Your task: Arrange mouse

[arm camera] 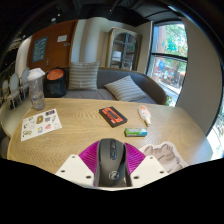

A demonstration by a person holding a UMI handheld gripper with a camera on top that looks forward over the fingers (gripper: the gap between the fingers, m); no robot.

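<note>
A black computer mouse [112,160] with a grey scroll wheel sits between my two fingers, its nose pointing ahead over the wooden table [75,125]. The magenta pads [91,155] press against both its sides. My gripper [112,172] is shut on the mouse and holds it over the near part of the table. I cannot tell whether the mouse touches the table.
Ahead on the table lie a black and red case [113,115], a small green box [136,131], a beige piece [146,115] and a crumpled white cloth [160,154]. A sticker sheet [41,123] and a bottle [37,88] are at the left. A sofa [105,88] stands behind.
</note>
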